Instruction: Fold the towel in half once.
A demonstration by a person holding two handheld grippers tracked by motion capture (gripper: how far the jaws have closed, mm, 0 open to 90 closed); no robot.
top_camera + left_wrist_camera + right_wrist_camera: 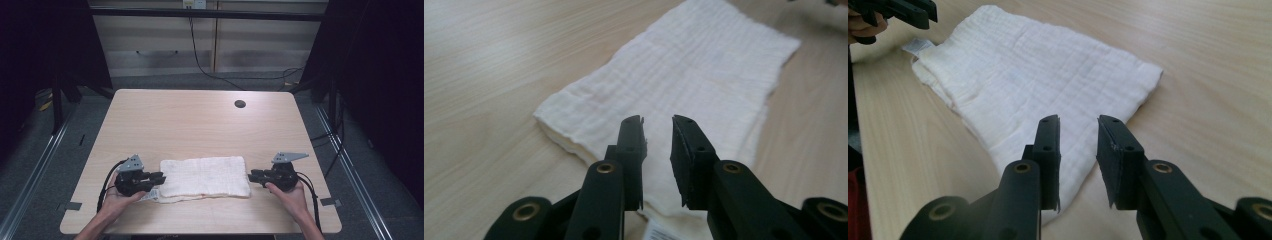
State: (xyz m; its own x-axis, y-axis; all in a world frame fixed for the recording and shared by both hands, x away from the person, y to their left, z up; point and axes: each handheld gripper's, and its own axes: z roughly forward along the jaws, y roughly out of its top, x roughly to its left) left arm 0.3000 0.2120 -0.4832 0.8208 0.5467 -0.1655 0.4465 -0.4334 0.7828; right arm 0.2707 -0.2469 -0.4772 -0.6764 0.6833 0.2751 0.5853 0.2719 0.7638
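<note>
White folded cloth (205, 177) on a pale wooden table (200, 120), flanked by two hand-held tongs. Left gripper (156, 177): at the cloth's left short edge, jaws slightly parted over the cloth, nothing pinched between them. Right gripper (255, 176): at the opposite short edge, jaws likewise parted and empty. The cloth's long axis runs from one gripper to the other, each end equally near its own hand; a small label (659, 231) lies by the left jaws
</note>
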